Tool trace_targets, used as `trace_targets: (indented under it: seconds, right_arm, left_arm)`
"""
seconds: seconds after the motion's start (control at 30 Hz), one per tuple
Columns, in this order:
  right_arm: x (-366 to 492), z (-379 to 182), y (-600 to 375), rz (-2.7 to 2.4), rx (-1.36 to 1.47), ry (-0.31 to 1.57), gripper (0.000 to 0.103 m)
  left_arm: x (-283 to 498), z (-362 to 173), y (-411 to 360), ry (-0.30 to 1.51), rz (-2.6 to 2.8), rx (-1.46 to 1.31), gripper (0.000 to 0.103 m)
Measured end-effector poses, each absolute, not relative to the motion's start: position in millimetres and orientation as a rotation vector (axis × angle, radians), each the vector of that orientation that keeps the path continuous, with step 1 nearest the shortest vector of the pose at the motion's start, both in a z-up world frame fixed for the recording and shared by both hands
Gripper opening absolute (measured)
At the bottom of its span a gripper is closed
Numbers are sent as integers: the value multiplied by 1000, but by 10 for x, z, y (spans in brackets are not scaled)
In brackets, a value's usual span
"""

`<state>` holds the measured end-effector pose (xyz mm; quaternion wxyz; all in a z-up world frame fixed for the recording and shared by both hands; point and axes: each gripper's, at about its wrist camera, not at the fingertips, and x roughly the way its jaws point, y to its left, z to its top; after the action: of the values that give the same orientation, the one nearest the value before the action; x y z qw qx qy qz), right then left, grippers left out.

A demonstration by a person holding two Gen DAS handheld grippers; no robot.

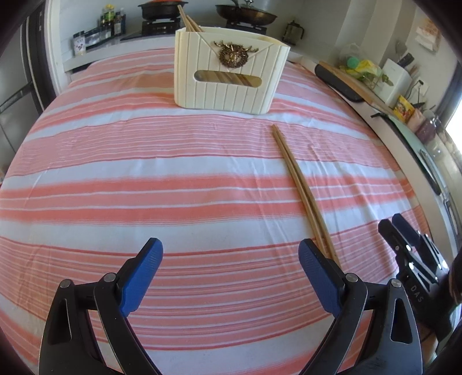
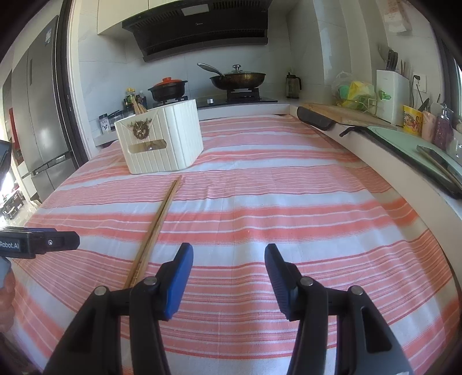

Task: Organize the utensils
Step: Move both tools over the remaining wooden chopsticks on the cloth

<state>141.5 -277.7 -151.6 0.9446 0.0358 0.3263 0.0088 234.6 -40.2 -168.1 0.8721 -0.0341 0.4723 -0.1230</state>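
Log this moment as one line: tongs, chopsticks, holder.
left tongs: open, empty | right tongs: open, empty | chopsticks: pair flat on striped cloth | holder: upright, chopsticks inside

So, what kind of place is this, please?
Most likely a home kitchen. A gas stove carries a lidded frying pan under a range hood, and a tall fridge stands to the left. In front of these, a striped cloth bears a utensil holder and loose chopsticks.

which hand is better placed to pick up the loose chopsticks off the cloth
Either, marginally the right gripper: both are open and empty, and the chopsticks lie just outside each one's inner finger, pointing toward the holder.
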Motion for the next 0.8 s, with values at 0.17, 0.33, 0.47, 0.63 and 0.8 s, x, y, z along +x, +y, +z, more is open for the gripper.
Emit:
trace_targets:
  seconds: [0.17, 0.33, 0.47, 0.63, 0.8]
  right_arm:
    - [1418, -1530, -2801, 18, 87, 672, 53]
    - [1453, -1564, -2857, -1, 128, 700, 53]
    - [1483, -1582, -2864, -6, 136, 717, 53]
    - [1486, -1578, -2821, -15, 108, 712, 53]
    - [1461, -1569, -2824, -21, 112, 697, 53]
  left_arm:
    - [2503, -1706, -537, 979, -261, -84, 95]
    - [2581, -1742, -721, 970, -286, -53, 95]
    - [2673, -1764, -873, 959, -289, -25, 95]
    - [2795, -1830, -1077, 939, -271, 53, 95]
    - [2792, -1989, -1207, 944, -231, 161, 96]
